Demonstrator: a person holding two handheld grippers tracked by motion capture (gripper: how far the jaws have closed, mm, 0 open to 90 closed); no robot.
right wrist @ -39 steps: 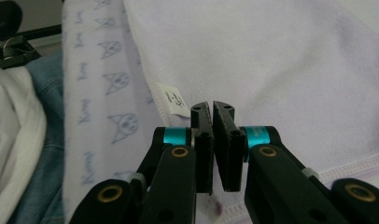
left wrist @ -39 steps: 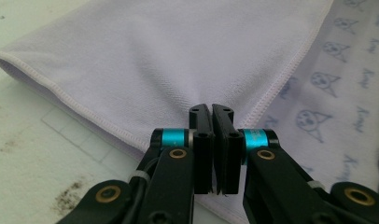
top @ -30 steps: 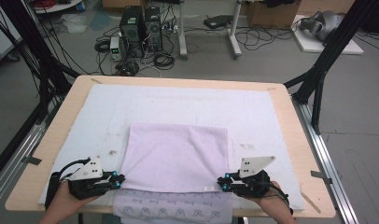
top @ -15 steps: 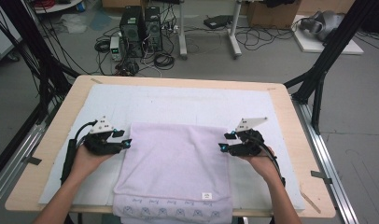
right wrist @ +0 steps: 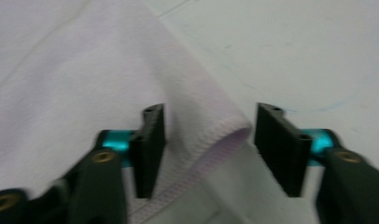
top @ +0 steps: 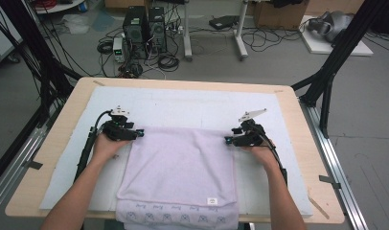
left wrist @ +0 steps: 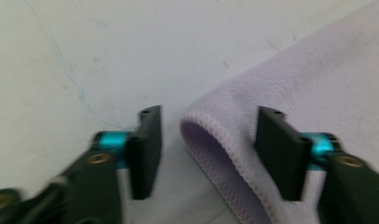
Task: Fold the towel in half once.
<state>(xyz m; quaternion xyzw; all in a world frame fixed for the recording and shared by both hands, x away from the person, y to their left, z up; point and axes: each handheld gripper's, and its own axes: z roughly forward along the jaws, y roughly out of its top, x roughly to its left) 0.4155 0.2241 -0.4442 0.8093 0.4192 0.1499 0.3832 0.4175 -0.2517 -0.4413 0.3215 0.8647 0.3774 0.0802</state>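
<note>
A lilac towel (top: pixel 183 163) lies folded on the white mat (top: pixel 183 103), and its near end hangs over the table's front edge. My left gripper (top: pixel 140 134) is at the towel's far left corner and my right gripper (top: pixel 227 140) at its far right corner. In the left gripper view the left gripper (left wrist: pixel 209 112) is open; its jaws have just been opening, and the towel's folded corner (left wrist: pixel 318 79) lies loose between them. In the right gripper view the right gripper (right wrist: pixel 211 108) is open; its jaws opened, then closed a little, with the towel's corner (right wrist: pixel 85 70) between them, unpressed.
The wooden table (top: pixel 73 110) shows around the mat, with metal rails along both sides. Black frame poles (top: pixel 326 81) rise at the far corners. Computer towers (top: pixel 144 26) and cables sit on the floor beyond the far edge.
Both hands moved from the table's near edge to the towel's far edge, carrying the towel's near layer over itself. Both sets of jaws opened and let the corners go.
</note>
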